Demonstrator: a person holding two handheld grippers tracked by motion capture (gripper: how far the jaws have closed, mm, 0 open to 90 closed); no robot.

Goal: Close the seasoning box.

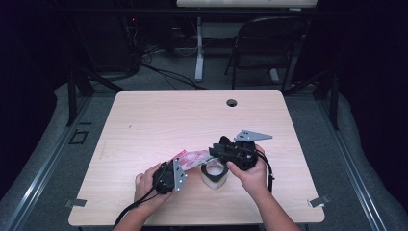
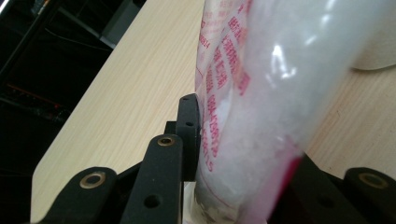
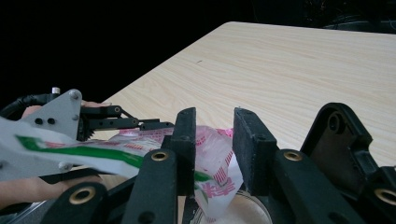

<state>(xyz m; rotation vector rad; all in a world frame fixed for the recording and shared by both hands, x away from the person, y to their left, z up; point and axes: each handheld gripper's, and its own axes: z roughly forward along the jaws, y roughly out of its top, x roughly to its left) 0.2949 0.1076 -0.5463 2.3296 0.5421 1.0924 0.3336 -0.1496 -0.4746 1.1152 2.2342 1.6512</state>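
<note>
Bag hangs just above the cup, its far end tipped over the cup's mouth, so you seem to be pouring white powder or grains into it. Your left gripper, on the side of the cup away from the right gripper, is clamped on the bag's red-printed end; in the left gripper view the pads press the film flat. Your right gripper sits over the cup with its jaws partly apart; the bag's spout end lies between them, and I cannot tell whether the pads bite. I judge the film soft, slick and limp, its load shifting as it tilts. Take hold at the sealed end, well clear of the cup, and near the spout.
</note>
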